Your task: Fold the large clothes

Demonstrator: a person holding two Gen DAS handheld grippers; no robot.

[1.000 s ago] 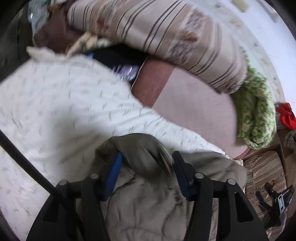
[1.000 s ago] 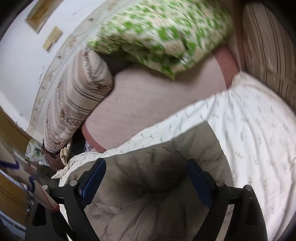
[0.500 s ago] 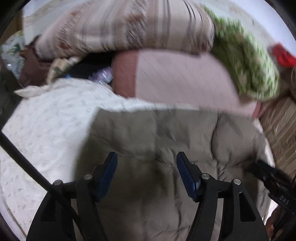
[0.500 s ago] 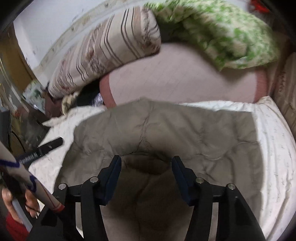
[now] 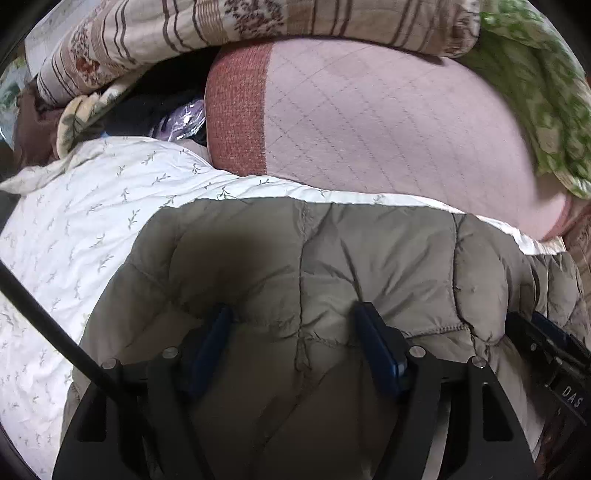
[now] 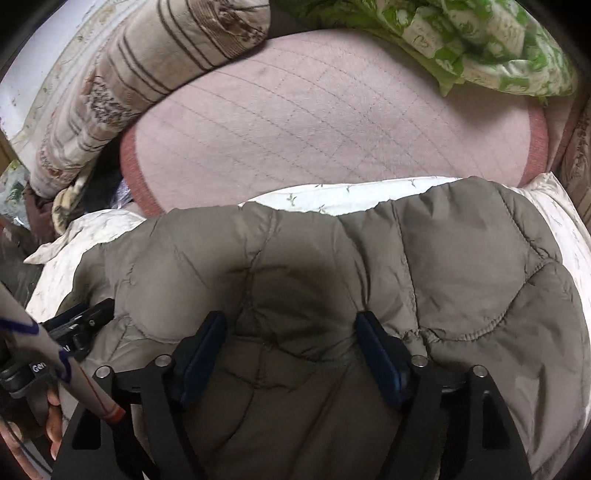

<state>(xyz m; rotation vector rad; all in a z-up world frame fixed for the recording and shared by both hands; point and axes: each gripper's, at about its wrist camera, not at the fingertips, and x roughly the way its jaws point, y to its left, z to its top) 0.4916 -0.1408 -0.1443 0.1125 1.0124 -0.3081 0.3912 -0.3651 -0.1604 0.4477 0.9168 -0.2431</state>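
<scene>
A grey-brown quilted jacket (image 5: 332,258) lies folded on a white leaf-print sheet (image 5: 74,229). It also shows in the right wrist view (image 6: 443,266). My left gripper (image 5: 295,332) is open, its blue pads resting down on the jacket's near edge with fabric between them, not pinched. My right gripper (image 6: 291,336) is open in the same way, pads pressed onto the jacket. The right gripper (image 5: 546,354) shows at the right edge of the left wrist view. The left gripper (image 6: 77,325) shows at the left of the right wrist view.
A pink quilted cushion (image 5: 388,122) with a red-brown border lies just behind the jacket. A striped beige pillow (image 5: 221,22) and a green floral blanket (image 6: 461,44) lie on its far side. Dark clutter (image 5: 162,110) sits at the far left.
One second ago the left gripper held a bunched part of the jacket. Both grippers swung over, the jacket now lies flat, and both grippers have come down onto it with jaws open.
</scene>
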